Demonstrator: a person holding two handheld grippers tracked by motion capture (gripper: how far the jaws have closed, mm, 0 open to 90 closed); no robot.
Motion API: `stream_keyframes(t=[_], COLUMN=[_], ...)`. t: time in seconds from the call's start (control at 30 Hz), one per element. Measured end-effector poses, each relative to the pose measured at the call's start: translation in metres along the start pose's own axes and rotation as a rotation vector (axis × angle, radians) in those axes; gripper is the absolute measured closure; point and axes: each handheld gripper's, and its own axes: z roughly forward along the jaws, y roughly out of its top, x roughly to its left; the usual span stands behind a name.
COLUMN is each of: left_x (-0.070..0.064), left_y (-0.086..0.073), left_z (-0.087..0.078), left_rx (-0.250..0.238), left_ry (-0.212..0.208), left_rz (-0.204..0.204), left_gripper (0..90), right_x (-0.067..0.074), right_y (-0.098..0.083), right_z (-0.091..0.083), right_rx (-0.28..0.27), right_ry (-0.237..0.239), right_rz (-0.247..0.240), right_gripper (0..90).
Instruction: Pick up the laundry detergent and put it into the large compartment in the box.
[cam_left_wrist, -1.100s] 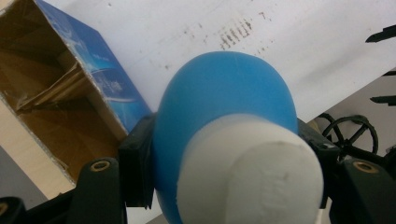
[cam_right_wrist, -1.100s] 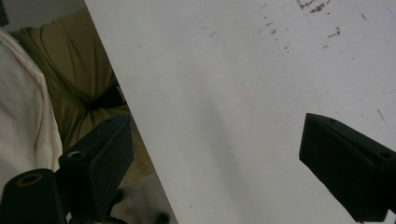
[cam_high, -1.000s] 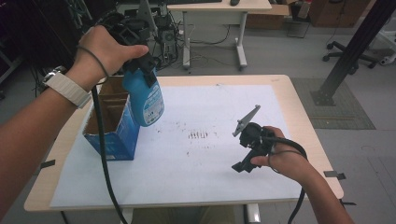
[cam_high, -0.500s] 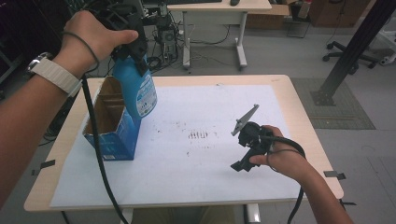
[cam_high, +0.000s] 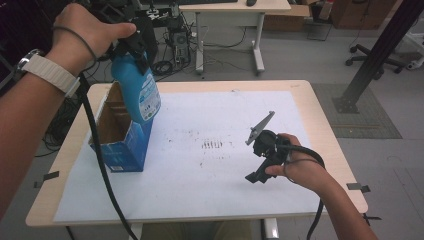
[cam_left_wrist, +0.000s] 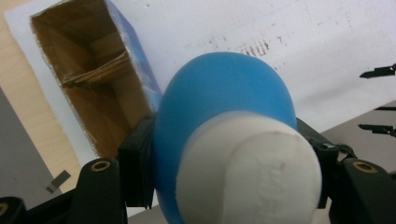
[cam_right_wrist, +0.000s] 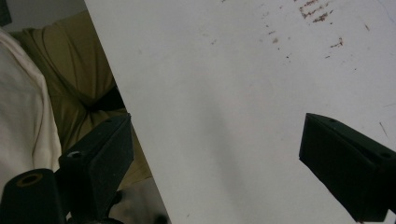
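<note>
The surface (cam_high: 320, 125) is a big wooden one with a wide white sheet (cam_high: 215, 185) lying on it, and the sheet has small brown marks near its middle. At the left end of the sheet stands a blue cardboard box (cam_high: 117, 150) with its top open. The box is brown inside, and in the left gripper view you can look down into it (cam_left_wrist: 84, 79) and see bent cardboard flaps low down (nothing else can be made out in there). Next comes the blue bottle (cam_high: 137, 90). It is up in the air, over the open top of the box, and its bottom end hangs just above the box's rim. The bottle is smooth and round, bright blue, with a white and blue label on its side. In the left gripper view it looks like a fat blue egg (cam_left_wrist: 224, 93) with a round white cap on top. The left hand-held gripper (cam_high: 135, 47) is squeezed tight on the bottle near the top, one black jaw on each side. The right hand-held gripper (cam_high: 262, 155) is low over the right part of the sheet, well apart from the box. Its jaws are spread wide and nothing is between them (cam_right_wrist: 215, 154).
</note>
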Motion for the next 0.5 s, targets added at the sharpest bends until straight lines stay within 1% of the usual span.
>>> stream_keyframes(t=[0.13,0.5], left_x=[0.007,0.028], left_y=[0.0,-0.003], left_z=[-0.004,-0.008], left_rx=[-0.003,-0.006], left_ry=[0.004,0.022], left_rz=[-0.025,-0.107], left_gripper=[37.1,37.1], right_x=[0.0,0.0], right_y=[0.0,0.001], right_z=[0.0,0.001], right_rx=[0.0,0.0], right_ry=[-0.001,0.001], right_rz=[0.0,-0.001], right_gripper=[10.5,10.5])
